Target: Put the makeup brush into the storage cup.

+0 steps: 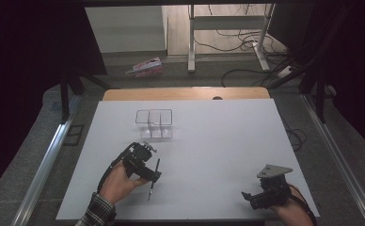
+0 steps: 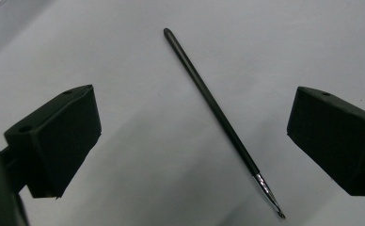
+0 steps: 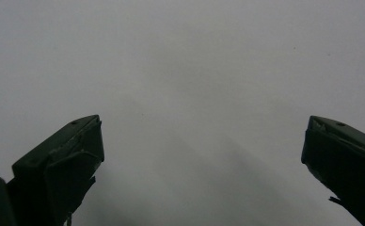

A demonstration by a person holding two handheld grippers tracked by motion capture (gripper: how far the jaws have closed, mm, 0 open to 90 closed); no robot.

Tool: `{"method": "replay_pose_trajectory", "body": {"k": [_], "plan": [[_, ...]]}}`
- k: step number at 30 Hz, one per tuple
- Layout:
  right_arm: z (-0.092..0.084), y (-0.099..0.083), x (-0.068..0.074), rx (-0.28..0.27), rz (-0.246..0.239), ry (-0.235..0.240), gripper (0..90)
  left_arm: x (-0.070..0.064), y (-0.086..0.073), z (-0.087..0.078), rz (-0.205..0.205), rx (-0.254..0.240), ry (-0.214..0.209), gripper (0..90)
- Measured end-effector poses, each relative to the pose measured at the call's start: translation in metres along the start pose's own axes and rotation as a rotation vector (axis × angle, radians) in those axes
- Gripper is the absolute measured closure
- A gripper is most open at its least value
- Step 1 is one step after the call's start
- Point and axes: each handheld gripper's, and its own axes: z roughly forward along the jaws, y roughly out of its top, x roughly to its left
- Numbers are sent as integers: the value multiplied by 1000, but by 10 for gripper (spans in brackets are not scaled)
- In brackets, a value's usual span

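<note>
A thin black pen-like tool [image 1: 154,179] with a metal tip lies flat on the white table [image 1: 218,141], just right of my left gripper [image 1: 148,175]. In the left gripper view the tool [image 2: 218,117] runs diagonally between the two wide-apart jaws, touching neither; the left gripper [image 2: 192,146] is open and hovers over it. My right gripper [image 1: 247,197] rests near the table's front right edge. It is open [image 3: 202,165], with bare white surface between its jaws.
A clear plastic organiser with compartments [image 1: 154,123] stands at the table's middle left, beyond the left gripper. A wooden strip [image 1: 185,93] borders the far edge. Cables and desk legs [image 1: 227,42] lie on the floor behind.
</note>
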Motion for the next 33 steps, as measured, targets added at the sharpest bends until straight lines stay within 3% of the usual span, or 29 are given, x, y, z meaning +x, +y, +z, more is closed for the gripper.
{"method": "replay_pose_trajectory", "body": {"k": [15, 22, 23, 25, 26, 27, 31, 32, 33], "plan": [[1, 0, 1, 12, -11, 4, 0, -10, -4, 22, 16, 51, 10, 89], [1, 0, 1, 16, -17, 3, 0, -16, -7, 33, 24, 81, 3, 173], [1, 0, 1, 17, -16, 6, 0, -15, -7, 32, 17, 81, -18, 253], [2, 0, 1, 17, -17, 6, 0, -16, -8, 30, 17, 80, -28, 287], [2, 0, 1, 19, -21, 7, 0, -16, -8, 29, 13, 81, -32, 384], [2, 0, 1, 19, -21, 7, 0, -16, -9, 28, 8, 82, -32, 384], [2, 0, 2, 21, -23, 7, 3, -12, -14, 23, -7, 79, -36, 701], [2, 0, 2, 20, -22, 8, 4, -12, -15, 23, -2, 75, -38, 817], [1, 0, 2, 20, -23, 8, 4, -12, -16, 23, -1, 79, -40, 817]]}}
